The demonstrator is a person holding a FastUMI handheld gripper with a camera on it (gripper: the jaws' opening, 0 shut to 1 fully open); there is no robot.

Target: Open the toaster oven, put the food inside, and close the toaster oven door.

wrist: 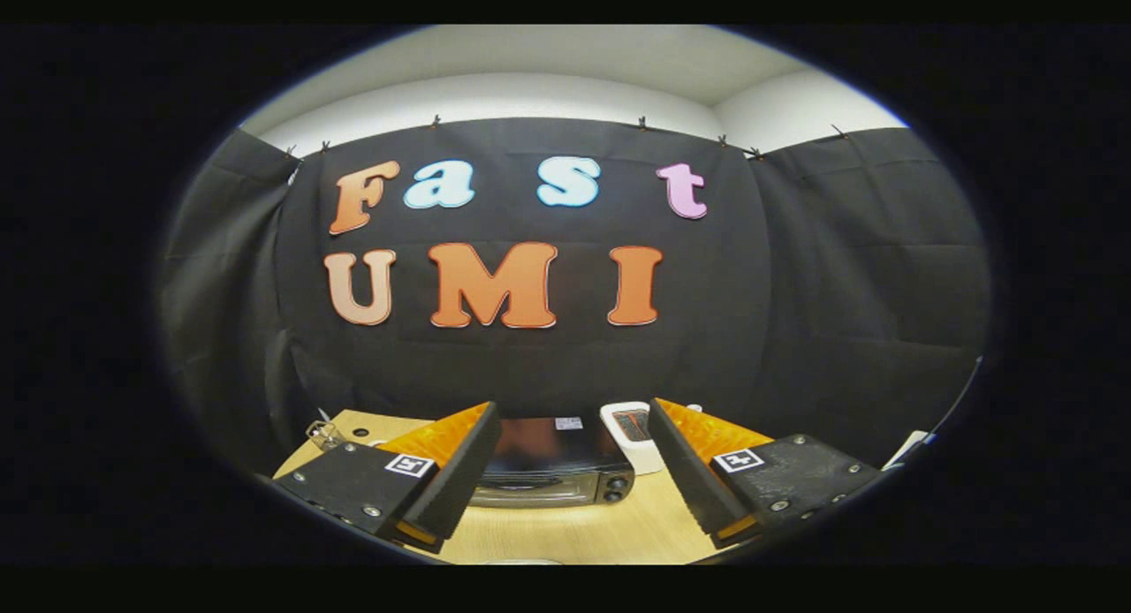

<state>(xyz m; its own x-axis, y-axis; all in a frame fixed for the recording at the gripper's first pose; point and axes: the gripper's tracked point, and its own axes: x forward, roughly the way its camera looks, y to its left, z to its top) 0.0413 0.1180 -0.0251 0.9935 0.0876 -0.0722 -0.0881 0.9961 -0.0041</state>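
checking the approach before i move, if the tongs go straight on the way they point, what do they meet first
Most likely the toaster oven. The tongs are open and hold nothing, and the oven sits on the wooden table just ahead, framed between the two fingers. Nothing shows in between, though the fisheye view leaves the depth unclear.

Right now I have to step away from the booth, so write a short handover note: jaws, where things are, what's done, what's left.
Gripper: jaws open, holding nothing, raised above the wooden table.
Toaster oven: on the table just ahead, seen between the fingers; door looks shut.
White device: stands by the oven's far right corner.
Food: I cannot pick it out from here.
Done: nothing yet.
Left: open the door, put the food in, close the door.
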